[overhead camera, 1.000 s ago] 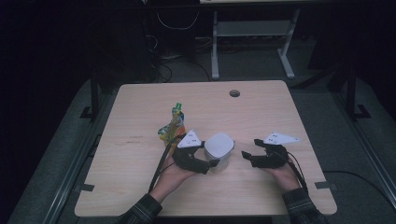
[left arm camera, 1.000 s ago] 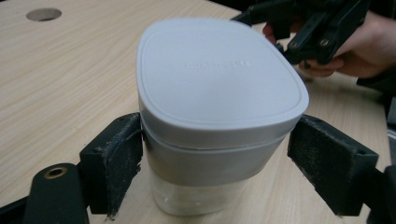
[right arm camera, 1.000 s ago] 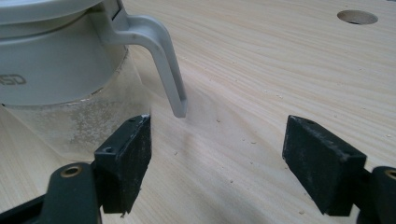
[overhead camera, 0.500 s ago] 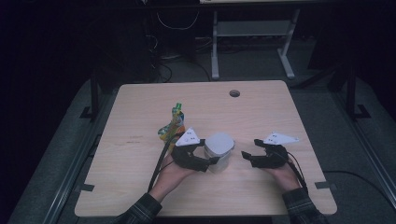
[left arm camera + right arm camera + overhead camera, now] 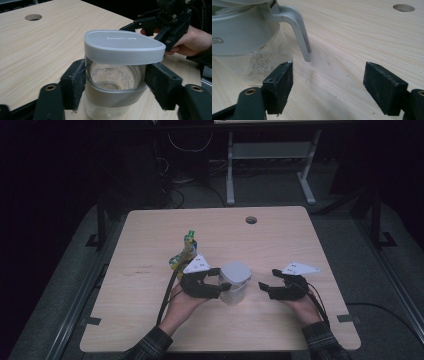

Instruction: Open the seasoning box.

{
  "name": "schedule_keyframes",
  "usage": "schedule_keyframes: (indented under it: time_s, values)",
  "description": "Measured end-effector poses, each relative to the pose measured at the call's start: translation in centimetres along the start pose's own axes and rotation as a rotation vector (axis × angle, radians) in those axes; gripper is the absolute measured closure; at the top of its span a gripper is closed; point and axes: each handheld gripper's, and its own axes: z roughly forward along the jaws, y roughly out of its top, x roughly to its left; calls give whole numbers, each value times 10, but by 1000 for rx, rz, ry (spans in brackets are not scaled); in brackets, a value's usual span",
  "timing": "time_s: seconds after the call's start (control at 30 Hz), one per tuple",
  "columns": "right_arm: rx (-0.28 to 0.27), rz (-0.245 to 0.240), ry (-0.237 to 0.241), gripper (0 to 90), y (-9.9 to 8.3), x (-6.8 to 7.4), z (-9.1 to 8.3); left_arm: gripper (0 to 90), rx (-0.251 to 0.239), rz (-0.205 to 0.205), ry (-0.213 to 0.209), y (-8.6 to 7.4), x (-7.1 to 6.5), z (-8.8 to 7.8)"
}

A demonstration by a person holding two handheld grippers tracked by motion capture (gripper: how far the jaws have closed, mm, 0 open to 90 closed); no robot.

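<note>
Glass jar with grey lid, upright on table, clamped between left gripper pads. Grey handle just ahead-left of right gripper, jaws wide, empty. Likely step: bracing jar for lid or handle work. Next: closing right gripper on handle or lid. Colourful toy behind left gripper, apart.

The pale wooden table had a round hole near its far edge. A small green and yellow object (too blurred to identify) stood left of centre. Beyond the table, a white metal frame stood on the dark floor.
</note>
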Motion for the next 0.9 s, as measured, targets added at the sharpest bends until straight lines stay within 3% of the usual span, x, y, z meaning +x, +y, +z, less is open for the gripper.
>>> schedule_keyframes:
  time_s: [0.27,0.4,0.47,0.6,0.73,0.9]
  values:
    - [4,2,2,236,0,0,0,459,-7,1,25,3,0,-3]
    - [4,2,2,236,0,0,0,533,-11,-3,29,5,0,-4]
    - [5,5,1,236,0,0,0,612,-10,-5,29,5,1,-4]
    - [8,8,1,236,0,0,1,702,9,-12,21,5,3,-4]
    - [8,7,4,236,-1,0,1,853,7,-23,6,5,4,-4]
    - [9,8,5,236,-1,0,1,900,5,-7,-7,6,6,-6]
